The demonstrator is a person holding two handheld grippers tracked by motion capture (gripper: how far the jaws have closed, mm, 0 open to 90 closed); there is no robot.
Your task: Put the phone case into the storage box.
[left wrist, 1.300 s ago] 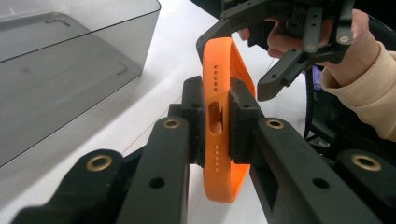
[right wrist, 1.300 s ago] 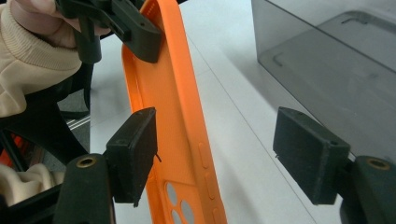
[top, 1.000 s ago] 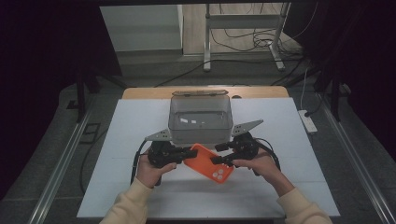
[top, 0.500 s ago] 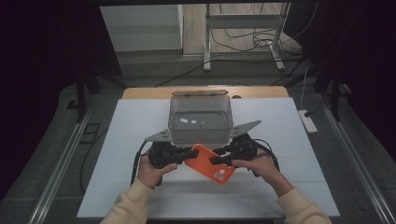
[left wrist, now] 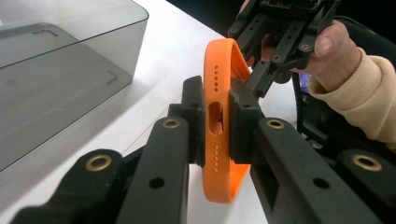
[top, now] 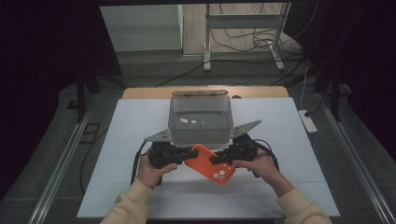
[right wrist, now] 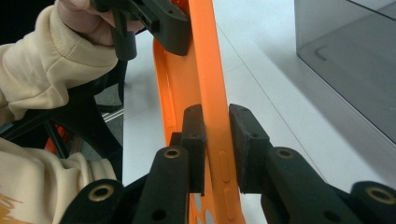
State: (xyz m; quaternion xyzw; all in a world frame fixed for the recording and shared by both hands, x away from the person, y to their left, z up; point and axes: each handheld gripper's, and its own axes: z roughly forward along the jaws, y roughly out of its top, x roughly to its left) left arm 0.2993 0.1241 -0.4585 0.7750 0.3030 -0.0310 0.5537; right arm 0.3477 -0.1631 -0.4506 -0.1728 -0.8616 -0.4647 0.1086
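Phone case: the orange silicone phone case [top: 208, 163] hangs above the white table [top: 140, 121], just in front of the clear plastic bin [top: 201, 119], spanning the gap between your two grippers; its camera cut-outs face up at the right end.
Left gripper: the left gripper [left wrist: 217, 123] has its pads pressed flat on both faces of the case's edge, at the charging-port slot; hold this clamp steady.
Right gripper: the right gripper [right wrist: 217, 149] straddles the opposite edge by the side buttons; its jaws have just been closing, the left pad touches, and a sliver of gap shows at the right pad.
Step in hand: seat the right pads squarely before you take any load.
Caution: the case is soft, so squeeze gently and avoid twisting the two ends against each other.
Bin: it stands empty, with its opening free for a lowering case.
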